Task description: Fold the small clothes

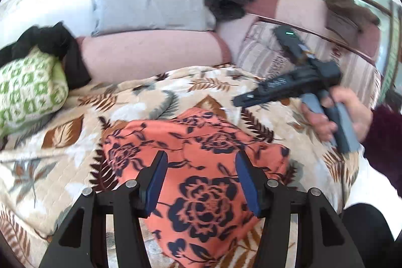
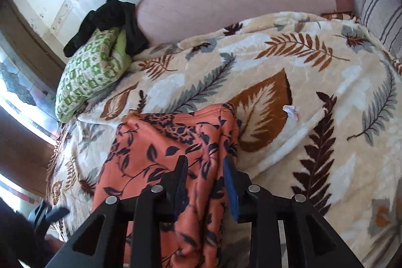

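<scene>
Orange floral garment (image 1: 201, 167) on the leaf-print blanket (image 1: 62, 122)

It lies near the green patterned cushion (image 2: 90, 74). The left gripper (image 1: 201, 162) hovers above it, fingers spread and empty; the right gripper (image 2: 204, 165) has fingers parted, a raised fold of the garment between them, not visibly pinched.

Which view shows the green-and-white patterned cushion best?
The right wrist view: the green-and-white patterned cushion shows whole and sharp, with black cloth draped over its top. The left wrist view catches it blurred at the left edge.
</scene>
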The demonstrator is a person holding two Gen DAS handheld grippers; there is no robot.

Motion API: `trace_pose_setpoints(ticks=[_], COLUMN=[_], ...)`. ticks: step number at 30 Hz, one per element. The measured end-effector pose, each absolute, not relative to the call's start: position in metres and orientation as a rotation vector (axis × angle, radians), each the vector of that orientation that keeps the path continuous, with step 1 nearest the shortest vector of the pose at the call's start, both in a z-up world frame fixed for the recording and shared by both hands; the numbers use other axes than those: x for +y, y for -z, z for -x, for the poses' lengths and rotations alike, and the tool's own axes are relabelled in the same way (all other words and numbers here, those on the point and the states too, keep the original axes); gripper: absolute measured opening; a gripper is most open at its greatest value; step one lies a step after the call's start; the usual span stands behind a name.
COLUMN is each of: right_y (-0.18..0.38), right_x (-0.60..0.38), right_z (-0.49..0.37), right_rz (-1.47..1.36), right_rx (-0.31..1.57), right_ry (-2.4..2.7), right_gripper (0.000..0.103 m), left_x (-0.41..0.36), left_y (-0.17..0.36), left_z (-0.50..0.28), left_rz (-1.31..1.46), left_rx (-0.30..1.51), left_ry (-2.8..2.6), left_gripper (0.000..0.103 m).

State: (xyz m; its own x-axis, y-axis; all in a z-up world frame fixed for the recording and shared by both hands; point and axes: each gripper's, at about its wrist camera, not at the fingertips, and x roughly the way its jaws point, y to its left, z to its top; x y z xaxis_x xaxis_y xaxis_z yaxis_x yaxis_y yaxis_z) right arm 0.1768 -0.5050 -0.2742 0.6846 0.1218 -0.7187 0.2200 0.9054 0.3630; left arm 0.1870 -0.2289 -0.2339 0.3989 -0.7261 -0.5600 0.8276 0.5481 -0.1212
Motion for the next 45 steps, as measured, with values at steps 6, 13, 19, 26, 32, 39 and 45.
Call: trace_pose_setpoints(ticks=[6, 13, 19, 26, 32, 39, 45], right_y=[0.282, 0.354, 0.324, 0.307, 0.346, 0.3, 0.317], right_x=[-0.453, -0.436, -0.437, -0.457, -0.471, -0.444, -0.394], right_z=[-0.164, -0.124, -0.137, -0.21, -0.267, -0.282, -0.337], right_rz=[-0.4, -0.404, -0.369, -0.448, -0.426, -0.401, -0.422], right_rx=[0.814, 1.019, 1.069, 0.935, 1.012, 0.918, 0.951], right_ry=[0.04, 0.119, 0.122, 0.174, 0.224, 0.053, -0.14], right_gripper=[0.031, 0.029, 0.029, 0.029, 0.03, 0.031, 0.031], left_x=[-0.247, -0.239, -0.231, -0.231, -0.228, -0.228, -0.227], left_y=[0.287, 0.308, 0.303, 0.305, 0.31, 0.31, 0.311], left_z=[-0.219, -0.198, -0.208, -0.209, -0.217, -0.217, -0.219], left_rz=[-0.312, -0.478, -0.373, -0.377, -0.34, -0.341, -0.337], left_rx=[0.824, 0.794, 0.843, 0.846, 0.878, 0.88, 0.88], left_ry=[0.785, 0.728, 0.734, 0.727, 0.724, 0.717, 0.712], left_gripper=[0.056, 0.058, 0.059, 0.063, 0.071, 0.072, 0.076])
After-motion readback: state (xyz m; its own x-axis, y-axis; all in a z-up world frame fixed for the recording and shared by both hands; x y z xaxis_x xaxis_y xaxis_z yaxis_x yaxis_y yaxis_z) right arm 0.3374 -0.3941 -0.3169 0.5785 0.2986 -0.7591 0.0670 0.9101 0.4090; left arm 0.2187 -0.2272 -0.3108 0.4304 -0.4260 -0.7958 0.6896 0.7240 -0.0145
